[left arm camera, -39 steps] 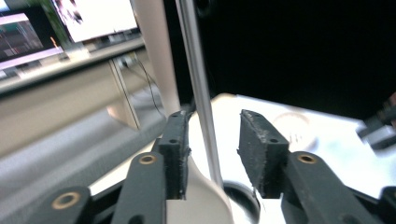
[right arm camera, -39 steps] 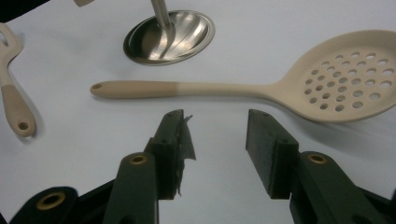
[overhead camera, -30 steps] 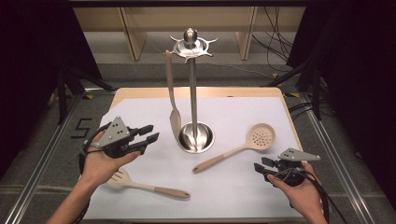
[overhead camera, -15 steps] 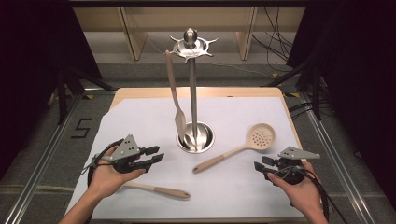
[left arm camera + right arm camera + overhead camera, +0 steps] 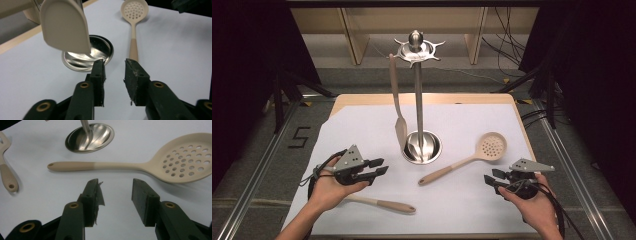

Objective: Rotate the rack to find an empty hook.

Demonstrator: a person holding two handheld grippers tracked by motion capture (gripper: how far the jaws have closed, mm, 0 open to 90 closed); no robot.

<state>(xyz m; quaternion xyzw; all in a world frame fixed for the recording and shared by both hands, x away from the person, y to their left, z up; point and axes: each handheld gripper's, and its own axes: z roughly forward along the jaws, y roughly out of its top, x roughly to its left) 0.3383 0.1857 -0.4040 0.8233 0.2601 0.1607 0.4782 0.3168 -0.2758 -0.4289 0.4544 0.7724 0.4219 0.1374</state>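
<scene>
1. Two tools are in hand over the white sheet (image 5: 362,130) on the surface. Left tool (image 5: 381,167) sits at 8 o'clock from the stand (image 5: 418,90); right tool (image 5: 493,178) at 4 o'clock from it.
2. Left tool: jaws parted by a moderate gap, nothing between them. In the left gripper view (image 5: 113,67) they point toward the stand base (image 5: 87,53) and the skimmer handle beyond.
3. Right tool: jaws parted wider, nothing held. In the right gripper view (image 5: 115,187) they face the skimmer (image 5: 140,165), near it but clear of it.
4. Skimmer (image 5: 472,157): flat on the sheet, between the stand base and the right tool; perforated bowl at 1 o'clock, handle end at 7 o'clock, close to the base but not touching.
5. Spatula (image 5: 396,95): hanging upright from a hook on the stand's top ring, on the 9 o'clock side of the pole; blade just above the base.
6. Third utensil (image 5: 382,204): flat on the sheet at 6 o'clock from the left tool, head hidden under the left hand (image 5: 329,187). Its handle end lies apart from the skimmer.
7. Right hand (image 5: 532,200) grips its tool near the sheet's 5 o'clock corner.
</scene>
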